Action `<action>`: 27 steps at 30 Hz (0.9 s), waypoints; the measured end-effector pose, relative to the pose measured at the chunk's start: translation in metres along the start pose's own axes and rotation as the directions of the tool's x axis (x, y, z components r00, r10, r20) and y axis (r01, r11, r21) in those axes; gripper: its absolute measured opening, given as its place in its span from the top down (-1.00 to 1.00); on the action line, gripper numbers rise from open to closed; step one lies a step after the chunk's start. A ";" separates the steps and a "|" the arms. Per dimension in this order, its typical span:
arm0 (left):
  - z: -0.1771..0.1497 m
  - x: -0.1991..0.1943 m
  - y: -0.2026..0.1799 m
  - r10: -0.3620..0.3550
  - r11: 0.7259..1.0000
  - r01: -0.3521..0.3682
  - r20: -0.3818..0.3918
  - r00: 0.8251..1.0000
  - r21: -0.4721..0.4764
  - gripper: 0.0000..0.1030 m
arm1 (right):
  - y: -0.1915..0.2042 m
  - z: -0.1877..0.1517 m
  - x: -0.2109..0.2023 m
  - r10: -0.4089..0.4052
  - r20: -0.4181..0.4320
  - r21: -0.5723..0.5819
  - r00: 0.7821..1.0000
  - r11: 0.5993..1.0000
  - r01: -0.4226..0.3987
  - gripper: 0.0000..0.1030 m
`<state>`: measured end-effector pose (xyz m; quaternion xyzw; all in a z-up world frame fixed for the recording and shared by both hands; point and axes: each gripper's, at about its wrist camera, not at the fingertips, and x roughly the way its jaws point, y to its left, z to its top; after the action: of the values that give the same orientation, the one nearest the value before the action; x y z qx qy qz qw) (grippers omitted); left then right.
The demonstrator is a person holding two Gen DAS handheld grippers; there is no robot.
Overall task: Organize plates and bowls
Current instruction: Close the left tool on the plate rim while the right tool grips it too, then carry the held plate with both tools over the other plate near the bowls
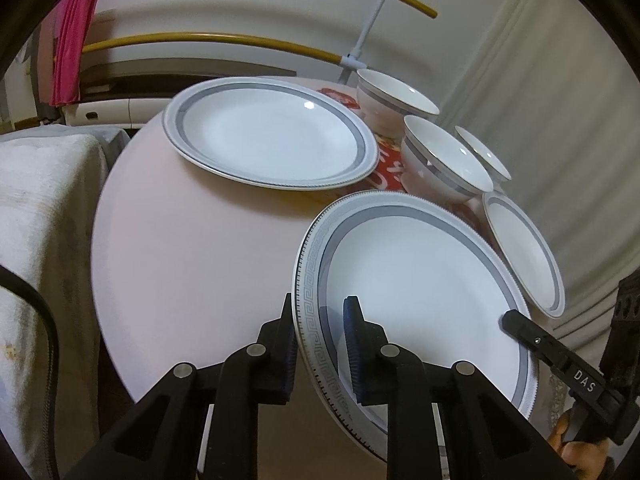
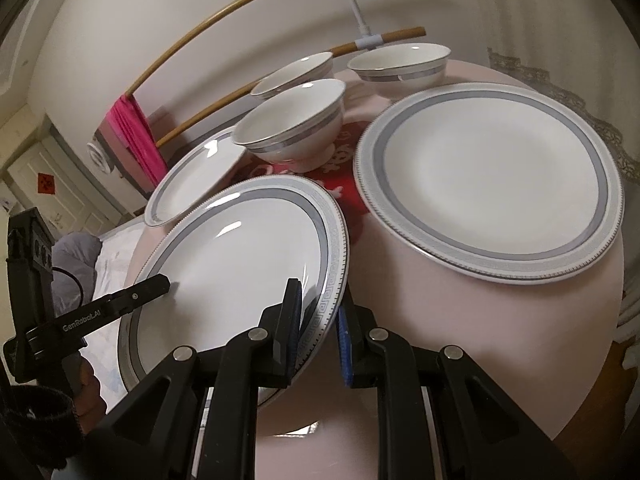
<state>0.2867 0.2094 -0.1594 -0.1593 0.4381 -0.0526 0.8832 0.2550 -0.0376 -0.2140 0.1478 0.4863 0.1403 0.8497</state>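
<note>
3 plates point(image 2: 488, 180), 3 bowls point(image 2: 296, 128); both grippers point(image 1: 318, 344) clamp 1 plate

White plates point(image 1: 420, 280) carry grey bands and a Greek-key rim; white bowls point(image 1: 440, 156) grey-banded; worktop point(image 1: 192, 248) pale pink; cloth point(image 1: 74, 40) magenta.

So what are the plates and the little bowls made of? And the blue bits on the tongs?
The held plate and the bowls look like glazed ceramic or porcelain: glossy white, light glinting off them, printed grey bands. The blue pads look like ribbed rubber, matte and grooved, though soft plastic is possible.
</note>
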 end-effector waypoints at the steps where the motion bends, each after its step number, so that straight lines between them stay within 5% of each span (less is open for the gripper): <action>1: -0.001 -0.002 0.000 0.001 1.000 -0.001 0.004 1.000 0.000 0.68 | 0.002 0.000 0.000 0.005 -0.002 -0.005 1.000 1.000 -0.005 0.68; 27: 0.020 -0.065 0.045 0.104 0.993 -0.094 0.160 0.982 -0.072 0.69 | 0.083 0.037 0.032 0.107 0.006 -0.108 0.994 0.988 -0.106 0.67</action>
<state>0.2610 0.2716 -0.1134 -0.1692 0.3729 0.0188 0.9121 0.2949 0.0469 -0.1894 0.1283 0.4644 0.2108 0.8506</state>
